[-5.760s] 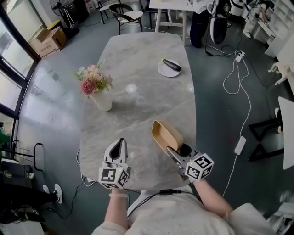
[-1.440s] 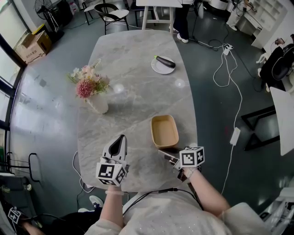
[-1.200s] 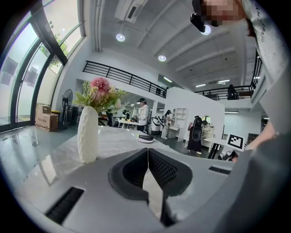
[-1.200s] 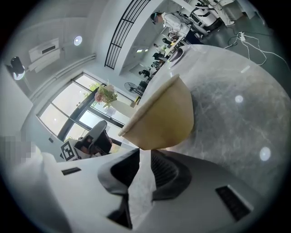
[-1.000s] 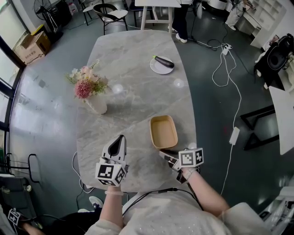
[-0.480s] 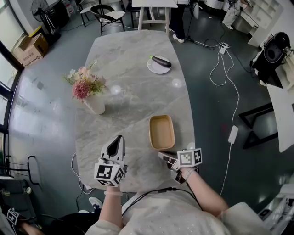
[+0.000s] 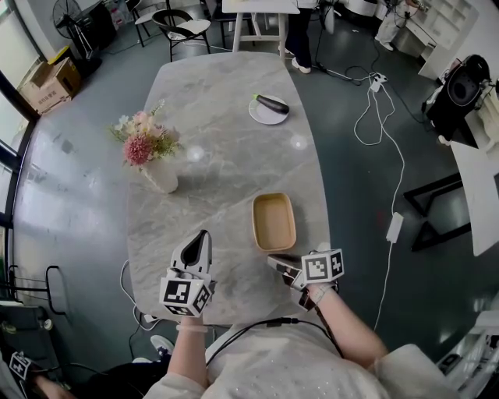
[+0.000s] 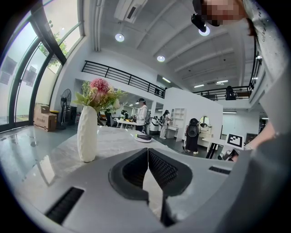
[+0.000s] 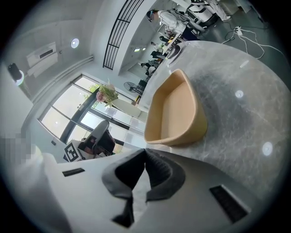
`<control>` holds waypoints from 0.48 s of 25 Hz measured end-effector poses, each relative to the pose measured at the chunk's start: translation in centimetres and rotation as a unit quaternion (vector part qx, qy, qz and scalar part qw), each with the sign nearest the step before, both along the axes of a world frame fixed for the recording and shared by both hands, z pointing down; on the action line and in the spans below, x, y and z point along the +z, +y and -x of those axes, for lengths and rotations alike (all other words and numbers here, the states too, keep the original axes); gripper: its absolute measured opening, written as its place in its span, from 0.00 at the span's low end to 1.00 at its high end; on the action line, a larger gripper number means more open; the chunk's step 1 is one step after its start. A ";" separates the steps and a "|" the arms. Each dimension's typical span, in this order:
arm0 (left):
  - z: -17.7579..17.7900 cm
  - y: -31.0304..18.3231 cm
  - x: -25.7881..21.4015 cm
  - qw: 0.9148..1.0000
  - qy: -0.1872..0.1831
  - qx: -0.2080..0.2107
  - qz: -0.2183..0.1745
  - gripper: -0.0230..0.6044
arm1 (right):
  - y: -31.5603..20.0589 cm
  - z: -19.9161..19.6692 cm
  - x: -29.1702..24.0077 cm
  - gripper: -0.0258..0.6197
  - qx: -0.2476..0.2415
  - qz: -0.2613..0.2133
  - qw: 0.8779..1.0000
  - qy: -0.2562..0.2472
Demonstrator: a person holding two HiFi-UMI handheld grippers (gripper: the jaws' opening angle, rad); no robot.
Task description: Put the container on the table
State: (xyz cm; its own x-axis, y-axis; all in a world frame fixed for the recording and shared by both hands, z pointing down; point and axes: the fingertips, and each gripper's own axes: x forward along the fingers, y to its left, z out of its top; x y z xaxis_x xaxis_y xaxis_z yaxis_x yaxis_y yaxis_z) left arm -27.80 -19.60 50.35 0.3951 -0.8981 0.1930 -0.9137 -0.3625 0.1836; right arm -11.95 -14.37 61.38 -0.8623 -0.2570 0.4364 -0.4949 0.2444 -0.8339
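The tan, open-topped container (image 7: 274, 222) lies flat on the grey marble table (image 7: 226, 117), near its right front edge. My right gripper (image 7: 272, 260) sits just short of the container's near end, apart from it, with its jaws shut and nothing between them. In the right gripper view the container (image 9: 175, 111) stands a little beyond the closed tips of the right gripper (image 9: 145, 150). My left gripper (image 7: 205, 234) hovers over the table's front left, shut and empty. In the left gripper view the left gripper (image 8: 148, 150) has its jaws meeting.
A white vase of pink flowers (image 7: 160, 171) stands at the table's left, also seen as the vase (image 8: 87, 134). A white plate with an eggplant (image 7: 269, 107) sits at the far end. Cables (image 7: 382, 101) trail on the floor to the right; chairs (image 7: 187, 19) stand beyond the table.
In the earliest frame my right gripper held the container tilted above the table. Now it lies flat and let go, the gripper drawn back slightly. The left gripper has kept still.
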 end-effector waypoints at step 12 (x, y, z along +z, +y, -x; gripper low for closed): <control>-0.6 -0.8 -0.3 1.000 0.003 0.010 -0.005 0.05 | -0.3 1.0 -2.7 0.05 -0.052 -0.047 0.997 -0.028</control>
